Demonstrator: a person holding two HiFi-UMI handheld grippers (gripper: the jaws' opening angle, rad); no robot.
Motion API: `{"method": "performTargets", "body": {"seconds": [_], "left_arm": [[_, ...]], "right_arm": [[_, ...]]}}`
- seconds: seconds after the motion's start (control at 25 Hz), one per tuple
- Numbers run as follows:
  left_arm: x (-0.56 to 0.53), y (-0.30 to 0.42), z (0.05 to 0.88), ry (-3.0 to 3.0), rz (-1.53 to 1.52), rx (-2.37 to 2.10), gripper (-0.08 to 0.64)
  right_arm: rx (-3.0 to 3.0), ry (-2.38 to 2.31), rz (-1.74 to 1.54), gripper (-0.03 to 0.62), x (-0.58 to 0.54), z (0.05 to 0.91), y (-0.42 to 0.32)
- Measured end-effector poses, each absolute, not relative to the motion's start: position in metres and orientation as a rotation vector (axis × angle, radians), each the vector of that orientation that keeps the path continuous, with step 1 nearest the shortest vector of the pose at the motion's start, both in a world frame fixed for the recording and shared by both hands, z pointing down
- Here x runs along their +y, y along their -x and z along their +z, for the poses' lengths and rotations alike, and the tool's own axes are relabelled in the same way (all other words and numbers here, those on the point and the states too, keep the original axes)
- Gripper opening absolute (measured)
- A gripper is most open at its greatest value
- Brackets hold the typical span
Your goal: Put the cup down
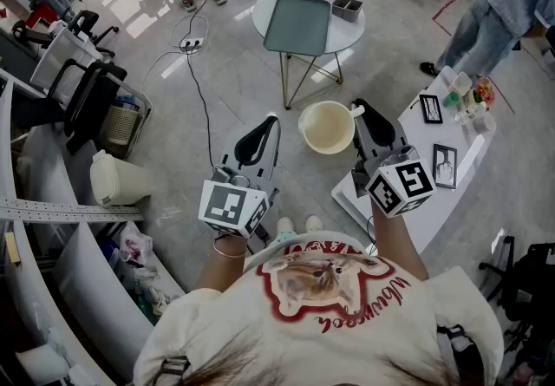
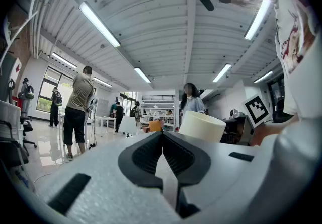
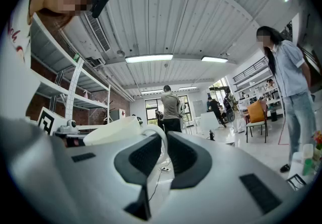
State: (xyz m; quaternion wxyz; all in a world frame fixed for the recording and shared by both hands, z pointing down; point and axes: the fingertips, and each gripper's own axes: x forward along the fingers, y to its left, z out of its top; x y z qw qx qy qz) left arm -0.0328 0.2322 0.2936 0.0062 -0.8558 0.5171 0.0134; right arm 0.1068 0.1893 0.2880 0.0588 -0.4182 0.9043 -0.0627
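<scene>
A cream cup [image 1: 328, 127] hangs in the air over the floor, mouth up, between the two grippers in the head view. My right gripper [image 1: 357, 112] is shut on the cup's handle, just right of the rim. In the right gripper view the white handle [image 3: 157, 136] sits pinched between the black pads of the right gripper [image 3: 163, 140], with the cup body [image 3: 111, 130] to the left. My left gripper [image 1: 265, 126] is shut and holds nothing, a little left of the cup. The left gripper view shows the left gripper [image 2: 162, 135] with its jaws closed and the cup [image 2: 201, 126] beyond to the right.
A white desk [image 1: 434, 202] with two picture frames [image 1: 444, 166] and bottles [image 1: 464, 98] stands at right, below the right gripper. Farther off, a round white table [image 1: 349, 33] carries a teal tray [image 1: 299, 24] and grey box [image 1: 347, 7]. Shelving, a white bin [image 1: 117, 178] and a floor cable [image 1: 204, 107] lie left. People stand around.
</scene>
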Motion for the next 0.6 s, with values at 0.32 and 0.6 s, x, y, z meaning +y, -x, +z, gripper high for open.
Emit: {"method": "performTargets", "body": {"seconds": [0.32,0.6], "left_arm": [[0.234,0.029,0.291,2.676,0.055,1.625,0.014],[0.233,0.023,0.289,2.665,0.043,1.613,0.014]], "right_arm": [[2.737,1.269,-0.188,0.049,0.191,0.286,-0.111],[2.733,1.272,-0.155,0.049,0.192,0.282,-0.114]]}}
